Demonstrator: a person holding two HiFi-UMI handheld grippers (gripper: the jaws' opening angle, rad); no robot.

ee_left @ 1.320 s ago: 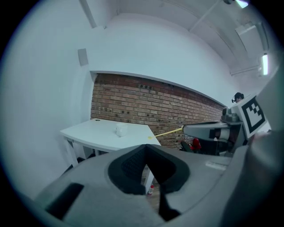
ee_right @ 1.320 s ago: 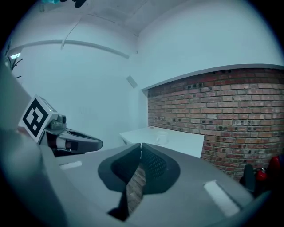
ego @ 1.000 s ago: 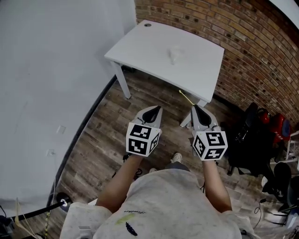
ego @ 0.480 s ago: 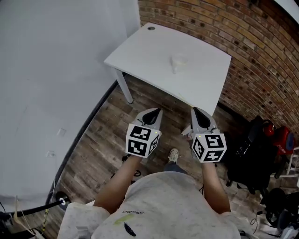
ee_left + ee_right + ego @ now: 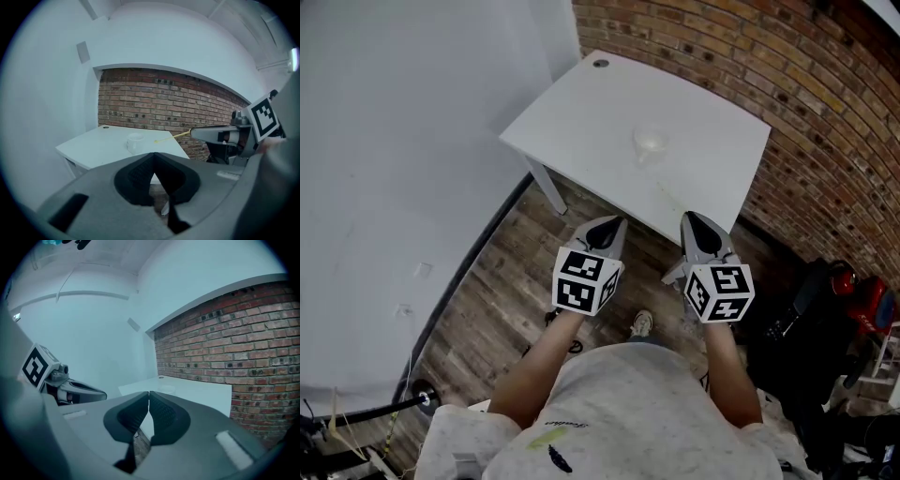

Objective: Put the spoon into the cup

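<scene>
Thin yellow spoon [image 5: 171, 136] pinched in closed right tongs [image 5: 694, 223], projecting forward toward white cup [image 5: 650, 143]. Cup upright on tabletop [image 5: 572, 112], ahead of both tongs. Beside them, left tongs [image 5: 612, 225] closed, nothing between.

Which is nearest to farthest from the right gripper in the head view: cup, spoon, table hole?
1. Spoon: held in the shut jaws of the right gripper, sticking out toward the table.
2. Cup: mid-table, ahead and slightly left.
3. Hole: the table's far left corner.
</scene>
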